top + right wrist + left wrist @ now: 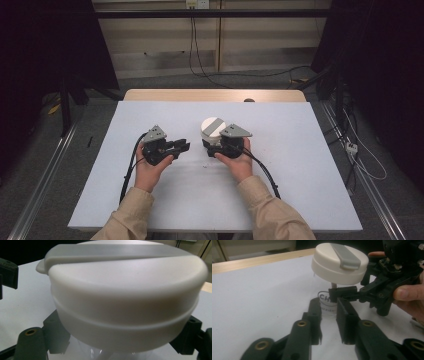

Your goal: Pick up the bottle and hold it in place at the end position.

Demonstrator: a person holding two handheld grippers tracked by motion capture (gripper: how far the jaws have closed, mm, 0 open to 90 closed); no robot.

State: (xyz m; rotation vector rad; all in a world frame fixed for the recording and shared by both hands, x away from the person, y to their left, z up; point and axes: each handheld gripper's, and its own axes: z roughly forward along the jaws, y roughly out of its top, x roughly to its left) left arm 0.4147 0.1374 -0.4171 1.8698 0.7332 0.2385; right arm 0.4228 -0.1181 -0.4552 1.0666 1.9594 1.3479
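Note:
A clear cup [327,305] with printed letters carries a broad white lid [213,126] with a grey flap across its top. My right gripper [214,143] is shut on the clear cup just under the lid [339,262], holding it tilted above the white tabletop [300,175]. In the right gripper view the lid [127,290] looms right above the gripper [120,350]. My left gripper [183,146] sits to the left of the cup, pointing at it. Its jaws [329,302] stand a little apart with nothing between them, the tips just short of the cup.
The white tabletop lies on a wooden table whose far edge [215,95] shows behind it. Metal rails [45,175] run along both sides on the floor. Cables [365,160] lie on the floor at the right and back.

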